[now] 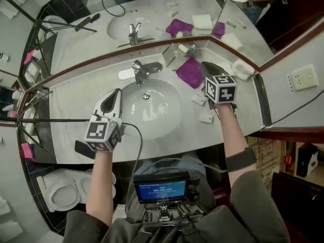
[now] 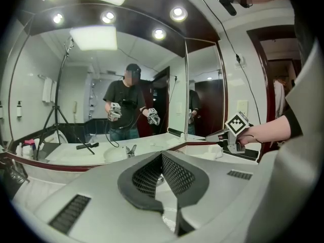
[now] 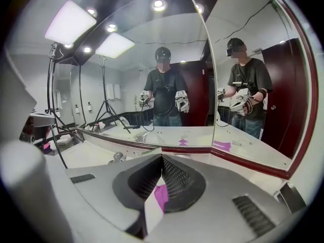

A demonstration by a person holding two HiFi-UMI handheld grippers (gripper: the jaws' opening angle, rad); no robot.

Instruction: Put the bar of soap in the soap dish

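Rig screen [image 1: 162, 189] nearest. Left gripper [image 2: 162, 156] closed empty, parked over basin [image 1: 167, 121], likely keeping clear; right gripper [image 3: 162, 157] closed empty by purple cloth [image 1: 188, 74].

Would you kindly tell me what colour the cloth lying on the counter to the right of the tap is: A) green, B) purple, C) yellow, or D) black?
B: the cloth on the counter beside the tap is plainly purple in the head view.

Two grippers, left gripper [image 1: 116, 92] and right gripper [image 1: 205, 66], one purple cloth [image 1: 190, 72] beside the right fingers, two small white blocks [image 1: 198, 99] [image 1: 206, 118] behind them, one faucet [image 1: 140, 70]
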